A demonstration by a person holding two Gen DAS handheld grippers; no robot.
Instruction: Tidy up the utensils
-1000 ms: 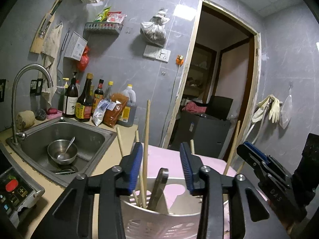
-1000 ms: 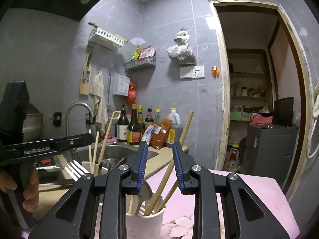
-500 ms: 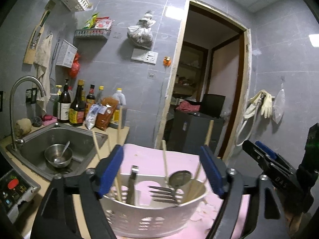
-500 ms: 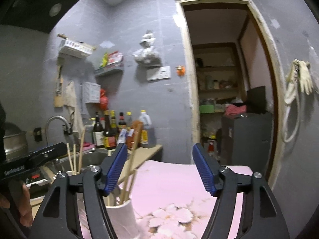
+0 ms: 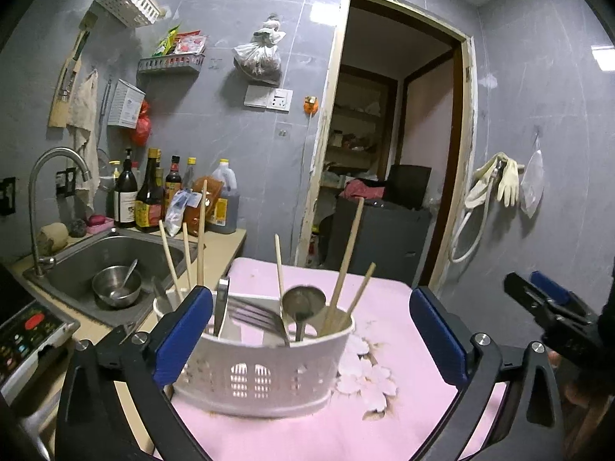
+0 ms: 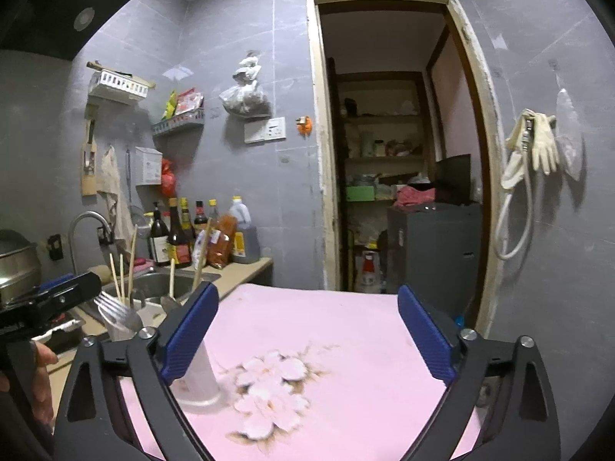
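A white perforated utensil holder (image 5: 265, 368) stands on the pink flowered tablecloth (image 5: 384, 307). It holds several wooden chopsticks (image 5: 346, 265), a fork (image 5: 255, 317), a metal spoon (image 5: 303, 303) and a knife-like handle (image 5: 221, 299). My left gripper (image 5: 311, 338) is open and empty, with its jaws wide apart in front of the holder. In the right wrist view the holder (image 6: 196, 368) sits at the left, partly behind my left finger. My right gripper (image 6: 307, 338) is open and empty over the cloth. The other hand-held gripper (image 5: 553, 311) shows at the right edge.
A steel sink (image 5: 69, 269) with a bowl (image 5: 115, 284) and a tap (image 5: 42, 192) lies to the left. Sauce bottles (image 5: 150, 196) line the counter's back. A cooker panel (image 5: 27, 334) sits at the near left. An open doorway (image 5: 388, 153) is behind the table.
Both grippers have opened wide and pulled back from the holder. The left one let go of a chopstick, the right one of another; these now stand in the holder.
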